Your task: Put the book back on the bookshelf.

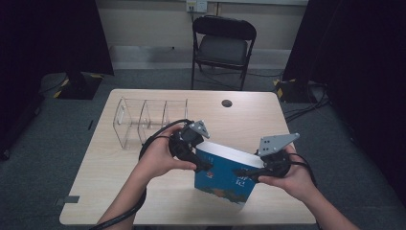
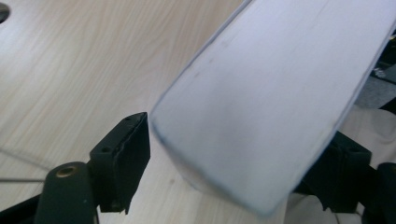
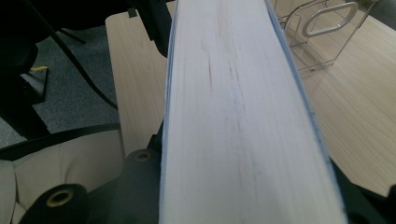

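light wooden tabletop is seen from the high view, with a thick blue-covered paperback book held tilted above its near half between two hand-held tools. the book's upper left corner is gripped by the left gripper and its right edge by the right gripper. a clear acrylic divided rack stands behind, apart from the book — a black folding chair is beyond the table.

in the left gripper view, the white page block is pinched between the black jaws.

in the right gripper view, the page edge is clamped between the jaws — the rack lies beyond.
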`<action>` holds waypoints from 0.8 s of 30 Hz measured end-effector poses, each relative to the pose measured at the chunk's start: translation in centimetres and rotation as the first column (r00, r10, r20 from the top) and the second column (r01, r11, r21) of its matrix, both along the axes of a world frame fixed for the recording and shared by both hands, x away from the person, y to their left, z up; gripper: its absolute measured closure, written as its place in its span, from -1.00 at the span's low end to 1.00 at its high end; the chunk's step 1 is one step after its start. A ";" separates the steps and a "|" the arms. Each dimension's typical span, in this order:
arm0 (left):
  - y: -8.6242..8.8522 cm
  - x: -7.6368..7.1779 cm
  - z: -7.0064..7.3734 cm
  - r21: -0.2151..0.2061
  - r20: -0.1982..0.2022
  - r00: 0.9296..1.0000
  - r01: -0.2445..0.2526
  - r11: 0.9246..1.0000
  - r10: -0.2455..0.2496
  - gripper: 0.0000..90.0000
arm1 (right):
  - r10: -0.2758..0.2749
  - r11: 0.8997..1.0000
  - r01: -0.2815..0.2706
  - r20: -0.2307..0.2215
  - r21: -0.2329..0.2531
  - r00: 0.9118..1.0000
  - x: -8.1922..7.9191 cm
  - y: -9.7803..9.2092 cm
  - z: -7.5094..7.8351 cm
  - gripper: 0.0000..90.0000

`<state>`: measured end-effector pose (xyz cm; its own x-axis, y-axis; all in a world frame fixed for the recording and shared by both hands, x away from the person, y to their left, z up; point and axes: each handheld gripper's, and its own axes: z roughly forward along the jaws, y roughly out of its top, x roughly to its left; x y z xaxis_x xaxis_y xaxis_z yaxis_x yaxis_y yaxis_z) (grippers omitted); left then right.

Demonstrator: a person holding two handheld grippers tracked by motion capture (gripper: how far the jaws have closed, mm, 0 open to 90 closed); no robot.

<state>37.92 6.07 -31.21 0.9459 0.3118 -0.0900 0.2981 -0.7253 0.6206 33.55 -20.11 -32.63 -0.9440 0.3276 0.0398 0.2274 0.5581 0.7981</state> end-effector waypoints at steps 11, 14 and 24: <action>-1.1 0.2 0.2 0.001 0.008 0.997 0.075 0.997 -0.075 -0.29 | 0.003 1.000 -0.003 -0.004 0.001 1.000 0.1 0.0 0.0 0.32; -1.0 0.2 0.2 -0.009 0.008 0.995 0.095 0.995 -0.095 -0.23 | 0.005 1.000 -0.005 -0.001 0.000 1.000 0.1 -0.1 0.0 0.31; -0.8 -0.2 0.5 0.030 0.015 0.991 0.131 0.991 -0.132 -0.02 | 0.013 1.000 -0.013 -0.006 0.016 1.000 0.3 -1.1 -1.3 0.06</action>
<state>37.68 5.29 -30.67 0.9801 0.1868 -0.0666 0.1887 -0.7751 0.6031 33.81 -21.18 -33.96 -0.9478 0.3147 0.0506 0.2250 0.5483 0.8054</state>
